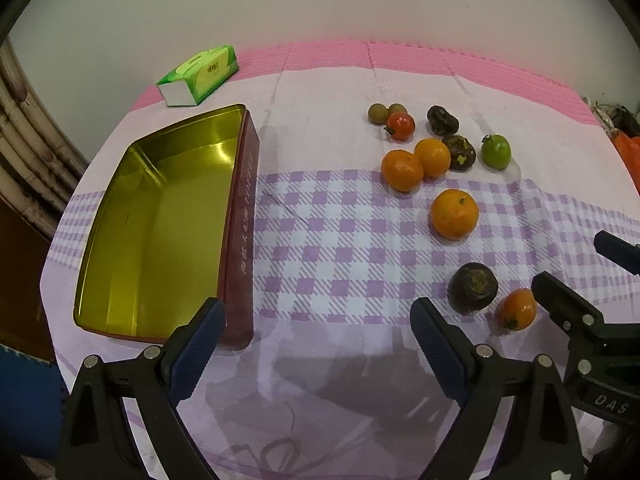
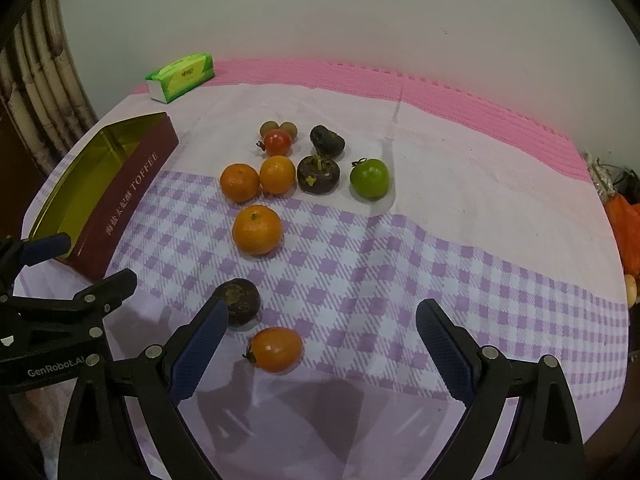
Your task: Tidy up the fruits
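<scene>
An empty gold-lined toffee tin (image 1: 168, 216) (image 2: 120, 184) lies at the table's left. Fruit is scattered to its right: three oranges, one in front (image 1: 454, 213) (image 2: 257, 229), a red tomato (image 1: 401, 125) (image 2: 277, 141), a green fruit (image 1: 496, 151) (image 2: 369, 178), dark mangosteens (image 1: 473, 288) (image 2: 240, 300) and a small orange tomato (image 1: 517, 309) (image 2: 277, 349). My left gripper (image 1: 318, 340) hovers open over bare cloth by the tin's near corner. My right gripper (image 2: 322, 340) is open, with the orange tomato just inside its left finger.
A green tissue pack (image 1: 198, 76) (image 2: 180, 77) sits at the back left. A pink mat (image 2: 440, 92) shows beyond the checked cloth (image 2: 400, 264). An orange bag (image 2: 626, 232) lies off the right edge. A wall stands close behind.
</scene>
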{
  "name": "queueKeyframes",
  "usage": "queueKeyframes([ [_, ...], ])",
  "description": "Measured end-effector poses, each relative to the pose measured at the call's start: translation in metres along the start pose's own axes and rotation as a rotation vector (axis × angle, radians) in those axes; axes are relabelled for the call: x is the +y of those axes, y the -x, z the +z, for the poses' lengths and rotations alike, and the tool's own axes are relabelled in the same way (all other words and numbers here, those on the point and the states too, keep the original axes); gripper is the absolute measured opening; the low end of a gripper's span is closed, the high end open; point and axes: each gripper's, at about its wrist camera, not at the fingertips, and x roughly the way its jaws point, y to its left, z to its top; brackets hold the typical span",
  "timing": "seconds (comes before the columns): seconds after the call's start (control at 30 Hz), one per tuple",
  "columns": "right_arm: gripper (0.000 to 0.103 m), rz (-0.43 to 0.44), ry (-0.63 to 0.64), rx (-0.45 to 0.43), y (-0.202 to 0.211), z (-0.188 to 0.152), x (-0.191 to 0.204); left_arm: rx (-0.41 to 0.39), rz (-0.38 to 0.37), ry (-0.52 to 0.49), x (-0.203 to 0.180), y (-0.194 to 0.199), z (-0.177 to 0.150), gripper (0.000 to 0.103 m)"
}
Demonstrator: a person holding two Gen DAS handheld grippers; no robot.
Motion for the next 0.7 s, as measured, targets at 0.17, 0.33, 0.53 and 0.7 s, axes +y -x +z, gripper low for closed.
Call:
queueKeyframes([
  [0.17,0.095,0.000,0.001,0.000,0.0009,-0.0004,0.0006,-0.001,0.008,0.002,0.0023,-0.0005,-0.0003,0.092],
  [0.33,0.095,-0.003,0.001,-0.001,0.0008,0.0005,0.0005,0.000,0.008,0.003,0.0038,-0.0010,-0.0008,0.092],
  [0.53,0.095,-0.004,0.005,0.001,0.0001,0.0000,0.0006,0.006,0.009,0.010,0.0055,-0.0038,-0.0020,0.092],
  [0.7,0.095,-0.004,0.005,0.002,-0.0007,-0.0007,0.0010,0.015,0.010,0.018,0.0065,-0.0060,-0.0025,0.092],
])
